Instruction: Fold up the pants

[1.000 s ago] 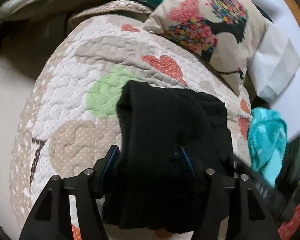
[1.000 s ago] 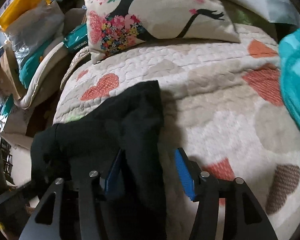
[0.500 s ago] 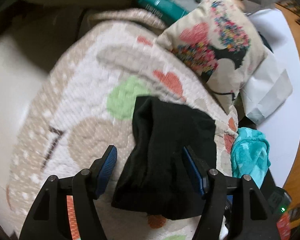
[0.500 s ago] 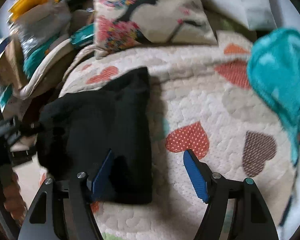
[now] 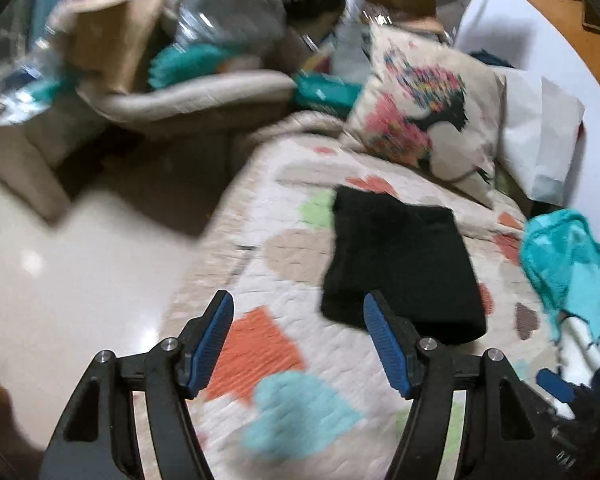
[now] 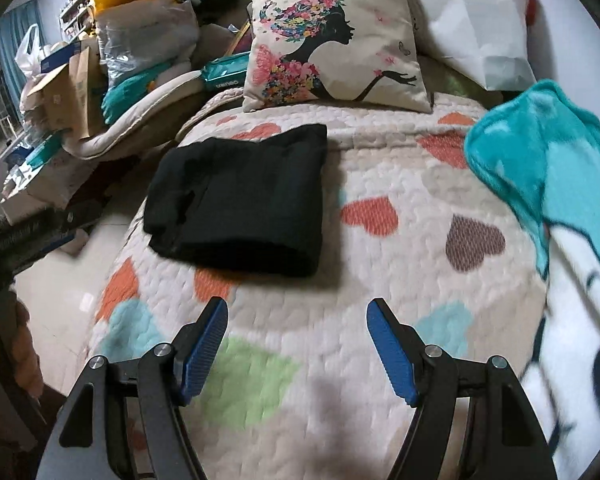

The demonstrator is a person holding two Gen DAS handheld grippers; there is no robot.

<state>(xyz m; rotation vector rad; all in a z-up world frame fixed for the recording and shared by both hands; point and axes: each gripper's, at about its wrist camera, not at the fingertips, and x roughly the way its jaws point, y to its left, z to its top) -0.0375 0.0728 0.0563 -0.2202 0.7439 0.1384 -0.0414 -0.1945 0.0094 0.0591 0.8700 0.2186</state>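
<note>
On the heart-print quilt (image 6: 380,184) folded black pants (image 6: 240,196) lie before a pillow (image 6: 336,40); both grippers' jaws apart, the left's opening.

Cluttered bedroom (image 6: 80,64), pale glossy floor (image 5: 60,272)

Hardly any writing can be read. The flat teal plastic packet (image 6: 225,71), lying just left of the cream cushion printed with a flower-haired silhouette (image 6: 336,44), carries a short white word along its lower edge, but the letters are too small and soft to spell out. The brown cardboard boxes (image 6: 66,92) far left of that cushion show only faint, illegible print.
</note>
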